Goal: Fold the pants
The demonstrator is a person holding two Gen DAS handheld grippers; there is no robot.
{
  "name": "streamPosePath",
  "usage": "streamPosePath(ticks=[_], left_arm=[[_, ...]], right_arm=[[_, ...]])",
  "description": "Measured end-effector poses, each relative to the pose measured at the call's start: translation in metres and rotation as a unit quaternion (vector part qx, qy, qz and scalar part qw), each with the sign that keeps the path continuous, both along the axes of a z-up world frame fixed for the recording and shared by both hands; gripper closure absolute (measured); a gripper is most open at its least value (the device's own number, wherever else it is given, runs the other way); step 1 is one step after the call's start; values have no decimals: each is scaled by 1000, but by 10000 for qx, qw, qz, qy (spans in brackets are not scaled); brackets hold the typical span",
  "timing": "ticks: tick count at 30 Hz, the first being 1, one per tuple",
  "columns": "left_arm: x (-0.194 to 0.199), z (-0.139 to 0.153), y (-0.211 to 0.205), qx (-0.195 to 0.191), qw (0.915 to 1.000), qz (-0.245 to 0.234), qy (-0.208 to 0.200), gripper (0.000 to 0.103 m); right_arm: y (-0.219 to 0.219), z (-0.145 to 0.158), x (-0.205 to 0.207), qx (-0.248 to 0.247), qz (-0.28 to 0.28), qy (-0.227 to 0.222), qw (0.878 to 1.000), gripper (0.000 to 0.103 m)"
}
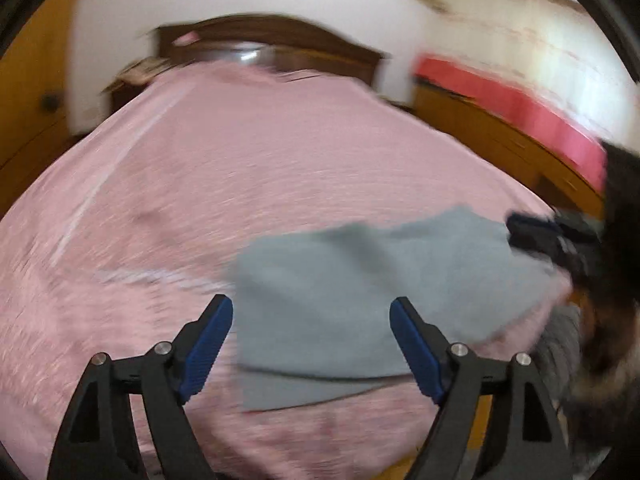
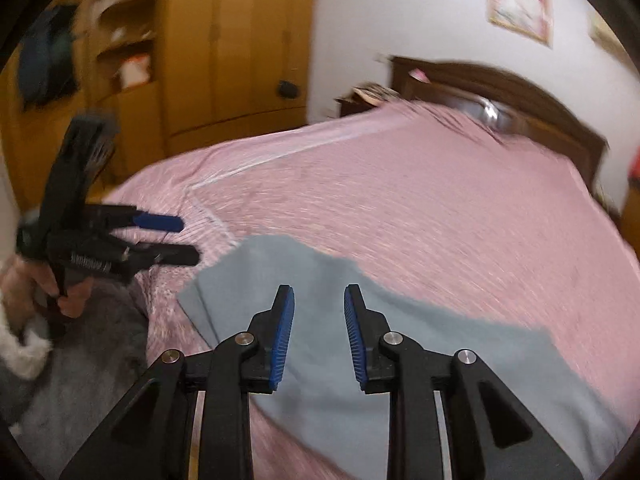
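Observation:
Grey pants (image 1: 360, 292) lie folded flat near the front edge of the pink bedspread (image 1: 240, 168); they also show in the right wrist view (image 2: 400, 360). My left gripper (image 1: 311, 307) is open wide and empty, held above the pants' left edge. It shows from the side in the right wrist view (image 2: 188, 240), off the bed's corner. My right gripper (image 2: 319, 292) is open and empty, hovering over the pants. It appears blurred in the left wrist view (image 1: 516, 228) at the pants' far right end.
A dark wooden headboard (image 2: 520, 92) closes the far end of the bed. A wooden wardrobe (image 2: 224, 40) stands left of the bed. A wooden unit with a red top (image 1: 500, 100) runs along the right. A grey garment (image 2: 80, 360) lies below the bed's corner.

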State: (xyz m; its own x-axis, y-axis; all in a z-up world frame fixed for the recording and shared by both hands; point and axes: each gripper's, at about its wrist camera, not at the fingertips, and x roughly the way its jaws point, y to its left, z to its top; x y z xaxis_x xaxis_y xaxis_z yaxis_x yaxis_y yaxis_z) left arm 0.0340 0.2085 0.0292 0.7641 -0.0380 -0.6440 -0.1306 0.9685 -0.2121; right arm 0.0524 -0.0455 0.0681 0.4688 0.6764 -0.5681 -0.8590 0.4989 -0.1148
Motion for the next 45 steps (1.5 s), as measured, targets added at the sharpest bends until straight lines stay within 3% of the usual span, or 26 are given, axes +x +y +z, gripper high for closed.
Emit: streamPosePath(ticks=[5, 7, 10, 16, 19, 22, 23, 24, 25, 27, 31, 35, 39, 42, 44, 45], left_arm=[[-17, -36, 57, -760, 9935, 848, 22, 19], [-23, -46, 73, -1109, 9875, 1103, 172, 19], [-37, -48, 92, -1407, 9812, 1320, -27, 19], [-49, -53, 106, -1887, 9714, 1413, -265, 19], [-52, -54, 111, -1905, 9712, 1412, -246, 19], [-53, -55, 113, -1915, 9717, 1361, -234, 19], [-51, -54, 112, -1914, 9719, 1353, -236, 19], [-53, -54, 111, -1914, 9720, 1342, -243, 19], [-53, -54, 112, -1921, 9719, 1338, -250, 19], [-53, -55, 112, -1934, 9717, 1335, -260, 19], [-55, -55, 109, -1946, 9715, 1329, -271, 19], [-52, -49, 105, -1929, 9719, 1326, -261, 19], [-48, -46, 104, -1927, 9720, 1319, -245, 19], [-44, -47, 102, -1861, 9734, 1327, -179, 19], [-39, -46, 98, -1769, 9752, 1320, -132, 19], [-36, -45, 95, -1702, 9771, 1274, -126, 19]], right_arm=[[69, -49, -56, -724, 779, -1195, 9871, 76], [85, -71, -81, -913, 1186, -1715, 9737, 76], [105, -100, -95, -1337, 1289, -2354, 9540, 76], [123, -127, -93, -1700, 1402, -2892, 9316, 76], [121, -122, -87, -1592, 1432, -2873, 9336, 76], [119, -110, -70, -1475, 1461, -2343, 9497, 76], [120, -107, -68, -1406, 1476, -2153, 9550, 79], [120, -104, -63, -1327, 1468, -1934, 9610, 99], [119, -104, -58, -1278, 1483, -1780, 9644, 100], [116, -104, -59, -1223, 1524, -1950, 9611, 100], [101, -99, -85, -972, 2198, -2404, 9405, 100], [105, -113, -100, -1347, 2574, -2614, 9205, 100], [106, -127, -99, -1477, 2697, -2629, 9145, 99], [102, -128, -104, -1452, 2640, -2723, 9138, 93], [96, -118, -108, -1312, 2506, -2518, 9255, 85], [91, -110, -108, -1150, 2382, -2239, 9380, 82]])
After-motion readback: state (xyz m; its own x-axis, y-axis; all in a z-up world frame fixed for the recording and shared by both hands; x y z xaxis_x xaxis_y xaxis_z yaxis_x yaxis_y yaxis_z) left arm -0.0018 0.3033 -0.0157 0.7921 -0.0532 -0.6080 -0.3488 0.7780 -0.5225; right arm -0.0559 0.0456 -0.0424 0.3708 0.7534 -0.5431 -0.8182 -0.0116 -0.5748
